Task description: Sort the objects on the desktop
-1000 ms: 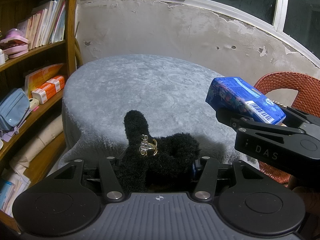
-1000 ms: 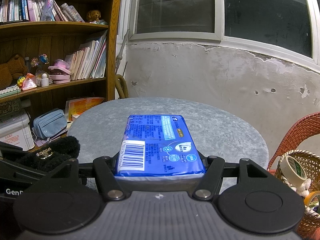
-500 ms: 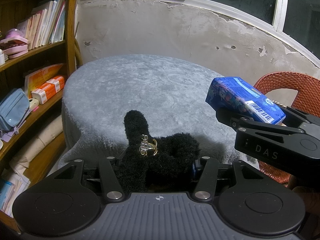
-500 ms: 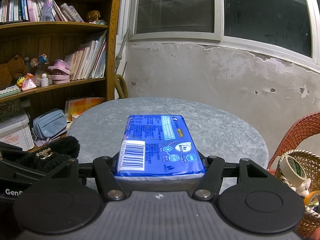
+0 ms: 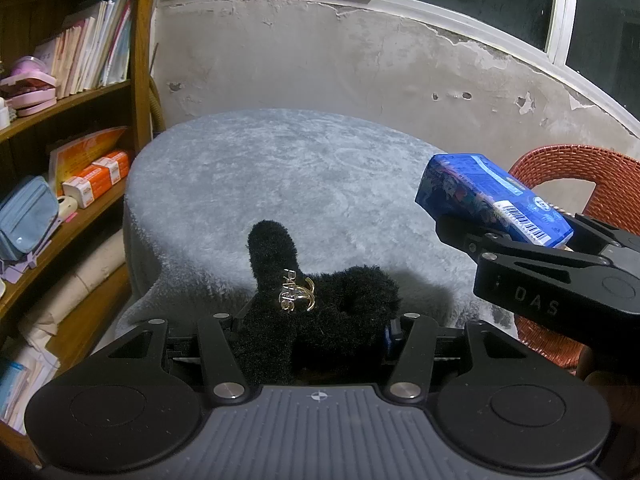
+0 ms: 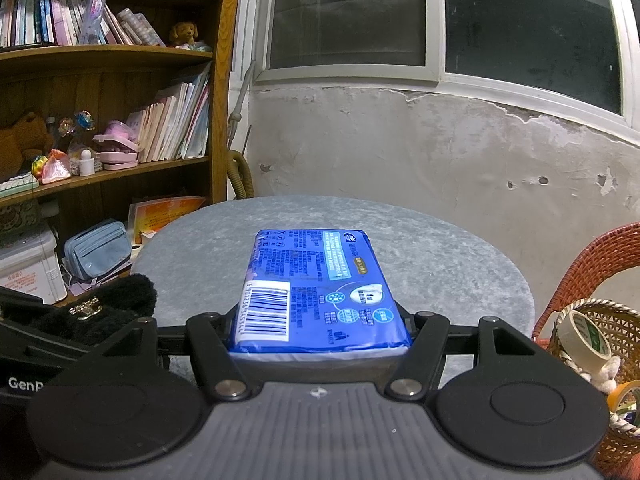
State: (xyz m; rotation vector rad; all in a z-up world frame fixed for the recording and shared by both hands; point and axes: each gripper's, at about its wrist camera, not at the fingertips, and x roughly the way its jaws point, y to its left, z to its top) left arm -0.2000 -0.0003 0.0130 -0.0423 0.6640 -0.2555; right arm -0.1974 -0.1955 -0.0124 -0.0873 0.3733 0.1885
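A: What has each claw got?

B: The left claw (image 5: 316,344) is clamped on a black fuzzy hair tie (image 5: 316,304) with a gold charm; the plush fills the gap between its jaws. The right claw (image 6: 320,344) is closed on a blue tissue pack (image 6: 316,292), which lies lengthwise between the jaws, barcode end nearest the camera.

A: And where are the two things relative to the counter?

B: Both are held in the air in front of the near edge of the round grey counter (image 5: 280,184), not resting on it. In the left view the pack (image 5: 488,204) sits to the right of the tie, the two well apart.

A: So which step is this?

B: I'd judge it the carry stage: both items are picked up and neither has been put down. The counter top looks bare.

A: Where would they go?

B: Hard to say. A wicker basket (image 6: 624,320) on the red chair (image 6: 592,264) at right already holds rolls of tape (image 6: 584,336), so it may be a target. The bookshelf (image 6: 120,176) at left is another candidate.

A: What does the next move call for?

B: Picking a spot for each item, bringing one claw over it, and opening only once the thing is low enough. The tie's plush could catch on the pads, so let go slowly.
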